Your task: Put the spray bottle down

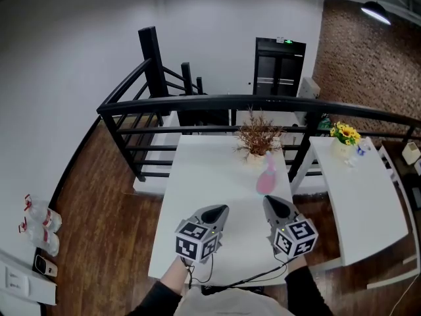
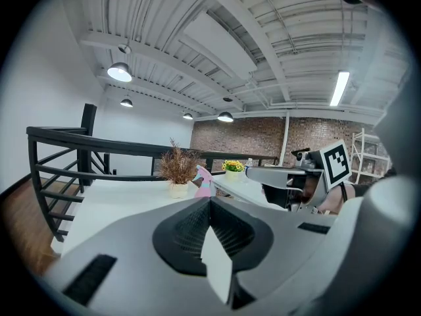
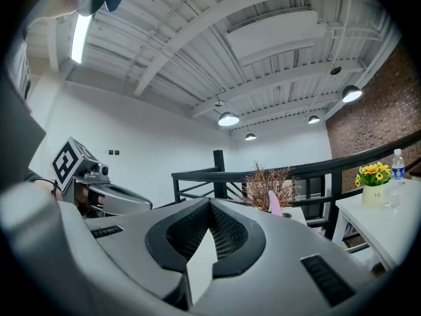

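A pink spray bottle (image 1: 267, 177) stands upright on the white table (image 1: 204, 183), just in front of a dried plant in a pot (image 1: 257, 140). It shows small in the left gripper view (image 2: 203, 181) and as a pink tip in the right gripper view (image 3: 274, 203). My left gripper (image 1: 220, 210) hovers near the table's front, shut, with nothing between its jaws. My right gripper (image 1: 273, 203) is beside it, a short way in front of the bottle, also shut and empty.
A black railing (image 1: 197, 104) runs behind the table. A second white table (image 1: 362, 196) stands to the right with a yellow flower pot (image 1: 345, 135) and a water bottle (image 3: 396, 170). Several plastic bottles (image 1: 38, 224) lie on the wooden floor at left.
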Demonstrator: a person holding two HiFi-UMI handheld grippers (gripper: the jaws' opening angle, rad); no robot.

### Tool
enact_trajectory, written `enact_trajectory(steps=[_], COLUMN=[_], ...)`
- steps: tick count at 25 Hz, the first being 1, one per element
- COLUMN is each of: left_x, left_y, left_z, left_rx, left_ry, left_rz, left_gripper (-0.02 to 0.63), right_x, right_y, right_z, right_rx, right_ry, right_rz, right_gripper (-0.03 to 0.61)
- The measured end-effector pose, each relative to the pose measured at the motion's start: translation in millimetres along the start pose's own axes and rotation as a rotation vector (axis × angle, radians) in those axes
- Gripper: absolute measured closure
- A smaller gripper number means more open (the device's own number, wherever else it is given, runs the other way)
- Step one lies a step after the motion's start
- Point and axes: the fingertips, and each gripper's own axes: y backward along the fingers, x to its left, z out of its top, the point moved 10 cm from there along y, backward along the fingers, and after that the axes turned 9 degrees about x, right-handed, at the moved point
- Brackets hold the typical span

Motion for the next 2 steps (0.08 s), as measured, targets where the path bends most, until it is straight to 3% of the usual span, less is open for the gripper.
enact_trajectory(steps=[2], left_x=[0.3], left_y=[-0.2], left_z=[-1.7], left_rx=[-0.002], left_ry=[0.001], left_rz=[0.0], left_gripper=[0.617], right_x=[0.5], right_y=[-0.5], right_z=[-1.4], right_rx=[0.0], right_ry=[0.002], right_rz=[0.001], right_gripper=[0.6])
